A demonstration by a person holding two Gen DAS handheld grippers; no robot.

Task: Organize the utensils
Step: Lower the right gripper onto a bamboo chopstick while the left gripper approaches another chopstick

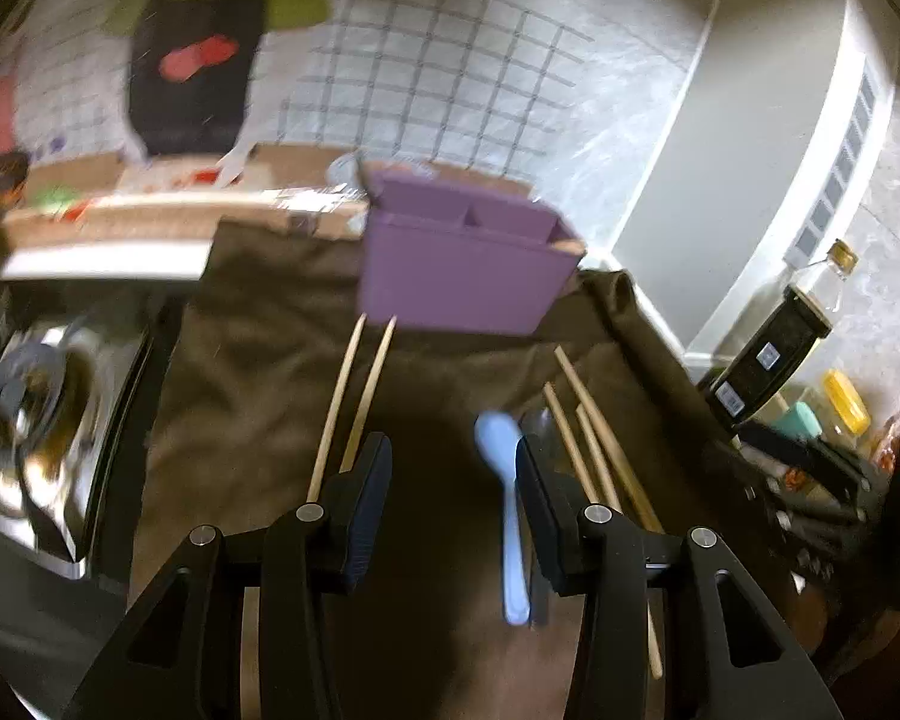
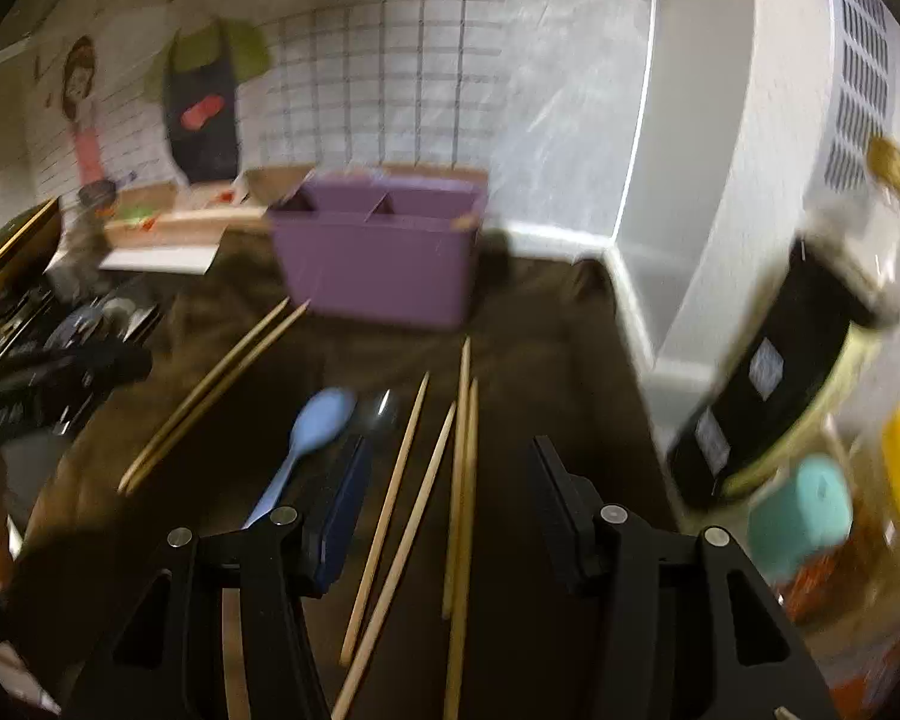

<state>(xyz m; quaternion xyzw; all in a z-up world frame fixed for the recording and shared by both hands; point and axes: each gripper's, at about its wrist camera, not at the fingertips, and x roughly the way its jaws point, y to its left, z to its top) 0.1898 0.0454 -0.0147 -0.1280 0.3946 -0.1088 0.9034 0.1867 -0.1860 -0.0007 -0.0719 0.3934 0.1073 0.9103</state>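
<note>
Both black grippers, left [image 1: 450, 468] and right [image 2: 450, 468], hover with jaws apart and empty over a wrinkled brown cloth [image 1: 258, 348]. Thin wooden chopsticks [image 2: 402, 504] and a smooth blue spoon [image 2: 315, 426] lie lengthwise toward the boxy purple caddy [image 2: 378, 264], spoon bowl nearest it. Only the left view shows a shiny steel sink [image 1: 42, 420]; only the right shows the left gripper from outside.

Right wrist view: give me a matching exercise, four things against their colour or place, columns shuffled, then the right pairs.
Things:
1. utensil box
2. plastic spoon
3. chopsticks
4. dark bottle

Colour or place:
A. light blue, lying on the brown cloth
B. purple, standing at the back of the cloth
C. pale wood, lying loose on the cloth
D. at the right, off the cloth

Pairs: 1-B, 2-A, 3-C, 4-D
</note>
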